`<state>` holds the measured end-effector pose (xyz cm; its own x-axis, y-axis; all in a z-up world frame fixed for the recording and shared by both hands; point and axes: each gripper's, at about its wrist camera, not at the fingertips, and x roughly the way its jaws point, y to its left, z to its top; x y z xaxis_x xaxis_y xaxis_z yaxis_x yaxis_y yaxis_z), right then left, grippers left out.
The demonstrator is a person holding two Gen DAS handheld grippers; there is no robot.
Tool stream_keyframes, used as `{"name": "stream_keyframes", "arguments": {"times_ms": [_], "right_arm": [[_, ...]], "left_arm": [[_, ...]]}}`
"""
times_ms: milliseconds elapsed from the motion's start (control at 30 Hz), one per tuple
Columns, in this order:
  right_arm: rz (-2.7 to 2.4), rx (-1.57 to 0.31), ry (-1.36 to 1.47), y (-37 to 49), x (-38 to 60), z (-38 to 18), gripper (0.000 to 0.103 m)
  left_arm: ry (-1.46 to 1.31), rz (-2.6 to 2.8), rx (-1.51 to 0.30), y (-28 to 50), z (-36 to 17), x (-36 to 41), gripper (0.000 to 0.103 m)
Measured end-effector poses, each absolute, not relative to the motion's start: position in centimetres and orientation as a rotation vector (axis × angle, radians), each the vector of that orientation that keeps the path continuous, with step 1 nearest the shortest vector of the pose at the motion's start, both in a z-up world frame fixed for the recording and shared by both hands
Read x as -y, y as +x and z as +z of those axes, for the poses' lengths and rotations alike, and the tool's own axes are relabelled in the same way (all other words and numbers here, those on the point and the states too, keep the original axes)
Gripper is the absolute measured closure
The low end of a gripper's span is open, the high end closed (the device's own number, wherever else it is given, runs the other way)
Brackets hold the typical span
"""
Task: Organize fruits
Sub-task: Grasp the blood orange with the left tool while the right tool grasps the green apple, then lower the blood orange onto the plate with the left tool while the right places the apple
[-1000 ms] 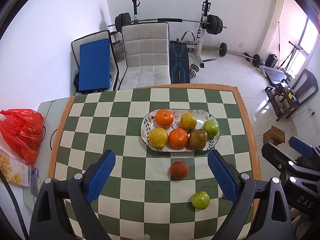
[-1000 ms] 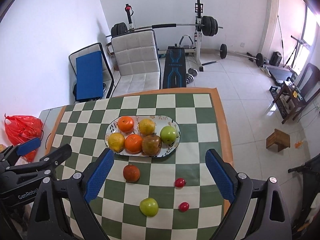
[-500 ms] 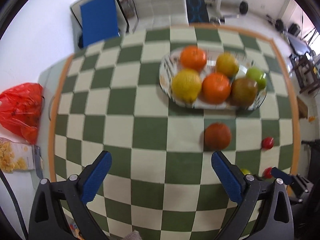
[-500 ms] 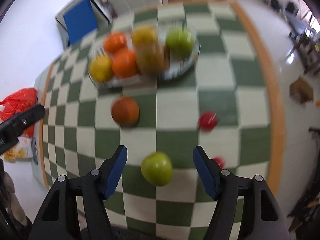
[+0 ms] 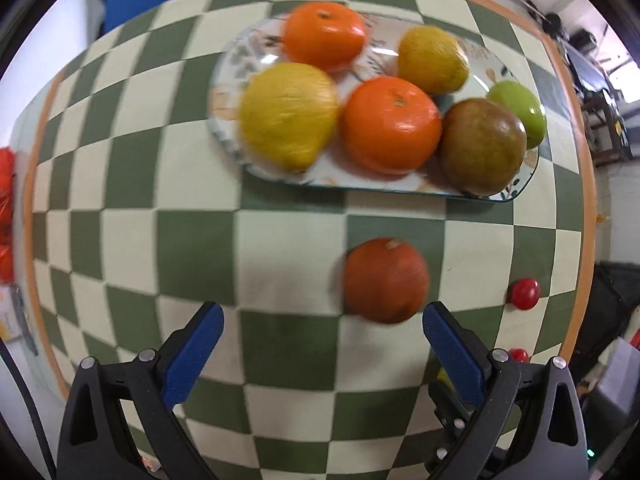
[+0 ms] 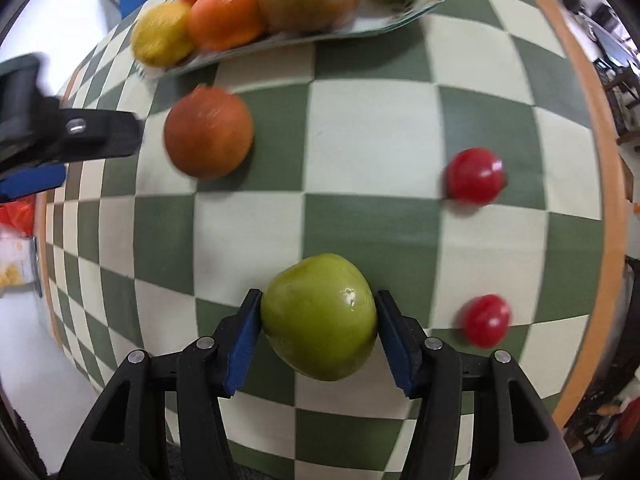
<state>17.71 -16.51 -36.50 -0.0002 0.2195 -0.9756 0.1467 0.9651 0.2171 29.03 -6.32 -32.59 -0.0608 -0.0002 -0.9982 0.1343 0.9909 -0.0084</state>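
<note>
A green apple (image 6: 320,316) lies on the checkered table (image 6: 372,132) between the fingers of my right gripper (image 6: 319,300). Its jaws are closing and both blue pads meet the apple's sides. My left gripper (image 5: 323,312) hangs wide open, pointing down at the table with nothing between its fingers. A dark red-orange fruit (image 5: 386,280) sits just beyond its right fingertip (image 5: 434,314). The patterned plate (image 5: 516,190) farther back holds two oranges, two yellow fruits, a brownish fruit and a green apple.
Two small red fruits (image 6: 474,176) (image 6: 486,320) lie right of the held apple, near the table's orange right edge (image 6: 600,160). The left gripper's finger (image 6: 92,136) reaches in beside the dark fruit (image 6: 208,132). A red bag (image 5: 5,208) lies off the left side.
Both grippers have dropped close to the table. The right jaws have narrowed around the green apple. The left jaws stay wide and now sit near the dark red-orange fruit.
</note>
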Motion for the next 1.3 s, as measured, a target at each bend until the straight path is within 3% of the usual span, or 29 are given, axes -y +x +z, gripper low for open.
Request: {"name": "stream_keyframes", "arguments": {"times_ms": [67, 133, 200, 233, 600, 1100, 1300], "right_arm": [[0.041, -1.580, 0.306, 17.9, 17.3, -36.6, 0.044], [0.029, -1.583, 0.307, 18.1, 17.9, -36.8, 0.044], [0.028, -1.592, 0.326, 18.2, 18.2, -37.1, 0.044], [0.031, -1.595, 0.333, 18.3, 18.2, -37.1, 0.044], [0.077, -1.603, 0.404, 19.4, 18.8, -37.6, 0.044], [0.097, -1.605, 0.346, 19.8, 18.1, -37.7, 0.044], [0.129, -1.565, 0.523, 20.4, 18.7, -36.0, 0.044]], "left_arm": [[0.122, -0.141, -1.653, 29.5, -33.8, 7.5, 0.001], [0.162, -0.174, -1.658, 29.8, -35.0, 8.9, 0.008], [0.184, -0.208, -1.656, 29.8, -35.6, 9.8, 0.047], [0.177, -0.228, -1.664, 29.8, -35.9, 10.1, 0.052], [0.140, -0.167, -1.615, 24.9, -33.8, 4.9, 0.052], [0.102, -0.148, -1.632, 24.0, -35.7, 3.0, 0.053], [0.031, -0.188, -1.566, 25.4, -30.5, 2.0, 0.053]]}}
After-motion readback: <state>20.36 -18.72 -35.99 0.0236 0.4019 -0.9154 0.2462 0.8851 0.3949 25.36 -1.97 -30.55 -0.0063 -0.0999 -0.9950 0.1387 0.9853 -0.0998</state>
